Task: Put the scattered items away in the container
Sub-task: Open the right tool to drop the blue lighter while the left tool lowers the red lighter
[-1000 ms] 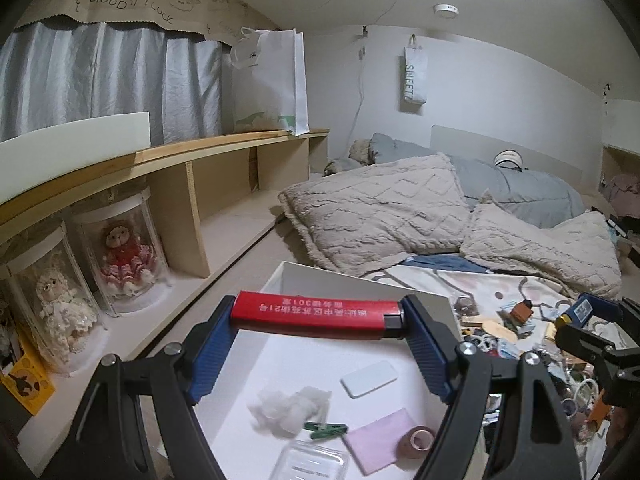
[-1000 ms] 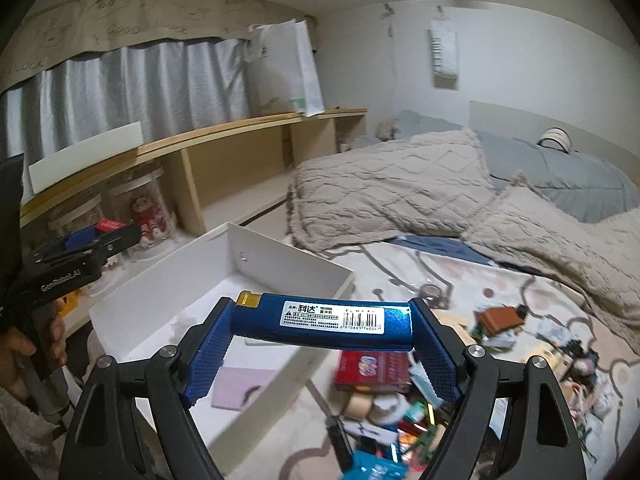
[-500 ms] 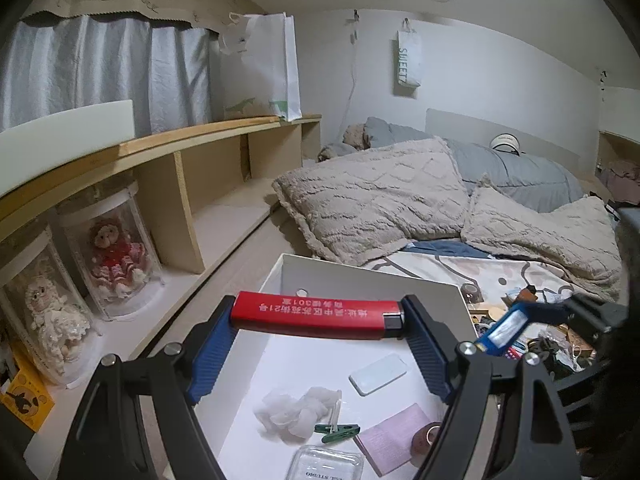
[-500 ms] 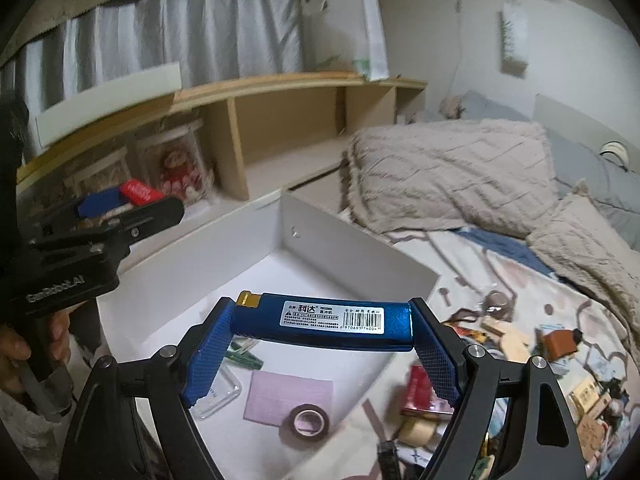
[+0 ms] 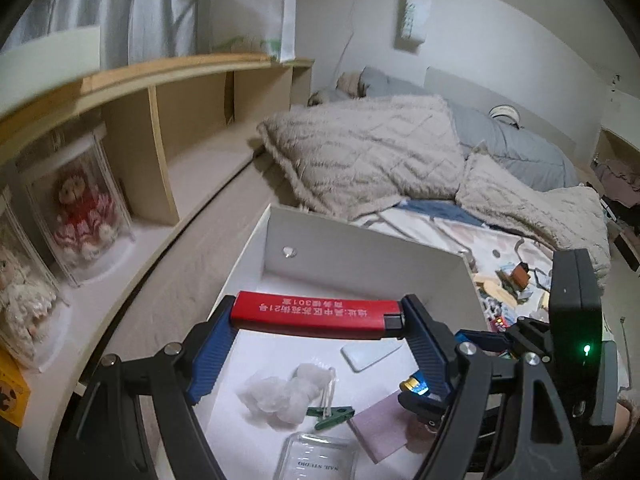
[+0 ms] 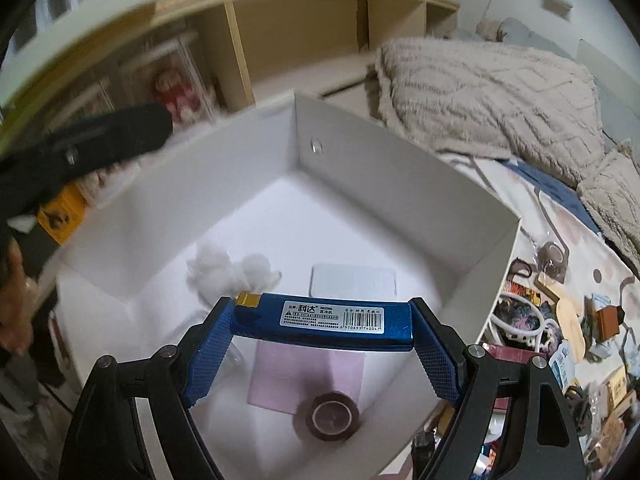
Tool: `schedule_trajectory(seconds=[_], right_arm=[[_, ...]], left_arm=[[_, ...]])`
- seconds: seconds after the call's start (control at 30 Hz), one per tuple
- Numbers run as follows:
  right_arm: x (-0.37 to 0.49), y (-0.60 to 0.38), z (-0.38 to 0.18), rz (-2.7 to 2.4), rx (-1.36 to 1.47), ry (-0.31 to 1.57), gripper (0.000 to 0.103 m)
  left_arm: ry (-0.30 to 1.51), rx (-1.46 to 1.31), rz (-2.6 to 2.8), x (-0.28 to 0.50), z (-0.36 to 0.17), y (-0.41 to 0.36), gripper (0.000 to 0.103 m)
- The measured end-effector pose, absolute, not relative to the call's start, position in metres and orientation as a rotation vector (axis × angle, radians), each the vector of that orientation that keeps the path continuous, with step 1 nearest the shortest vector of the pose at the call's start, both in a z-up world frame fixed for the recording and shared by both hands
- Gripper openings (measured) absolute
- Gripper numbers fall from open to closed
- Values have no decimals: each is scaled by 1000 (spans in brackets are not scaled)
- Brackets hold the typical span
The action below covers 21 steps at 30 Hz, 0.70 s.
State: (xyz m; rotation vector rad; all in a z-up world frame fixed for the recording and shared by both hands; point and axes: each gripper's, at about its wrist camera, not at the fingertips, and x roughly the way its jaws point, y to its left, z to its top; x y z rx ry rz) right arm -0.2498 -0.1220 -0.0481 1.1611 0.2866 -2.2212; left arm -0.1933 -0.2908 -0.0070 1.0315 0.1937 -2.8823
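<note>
My left gripper [image 5: 316, 316] is shut on a red lighter [image 5: 316, 314], held crosswise above the white box [image 5: 360, 256]. A blue lighter [image 6: 324, 320] spans the pads of my right gripper [image 6: 324, 322], which hangs over the same white box [image 6: 360, 160] and points down into it. On the box floor lie a white cotton wad [image 6: 228, 270], a white card [image 6: 354, 284], a pink sheet [image 6: 304, 372], a brown tape roll [image 6: 330, 416], a green clip [image 5: 334, 416] and a clear case [image 5: 316, 460]. In the left wrist view the right gripper's body [image 5: 572, 320] stands at the right.
Scattered small items [image 6: 568, 332] cover the patterned bedsheet right of the box. Beige pillows [image 5: 372, 156] lie behind the box. A wooden shelf [image 5: 160, 120] with dolls in clear cases [image 5: 80, 212] runs along the left. A hand [image 6: 16, 308] shows at the left edge.
Both grippers have moved over the box and tilted down, each keeping its lighter. The right gripper came in from the bedsheet side to above the box floor.
</note>
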Motion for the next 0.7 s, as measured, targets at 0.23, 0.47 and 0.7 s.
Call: schedule_trajectory(seconds=[0.23, 0.47, 0.7], right_arm=[[-258, -130, -64, -2166, 1237, 341, 85], [-264, -125, -62, -2160, 1251, 306, 85], [-263, -126, -63, -2158, 1226, 314, 86]], left_arm=[[244, 1141, -2847, -208, -20, -297, 81], [227, 1197, -2825, -224, -25, -292, 81], [242, 1263, -2767, -241, -36, -296, 81]])
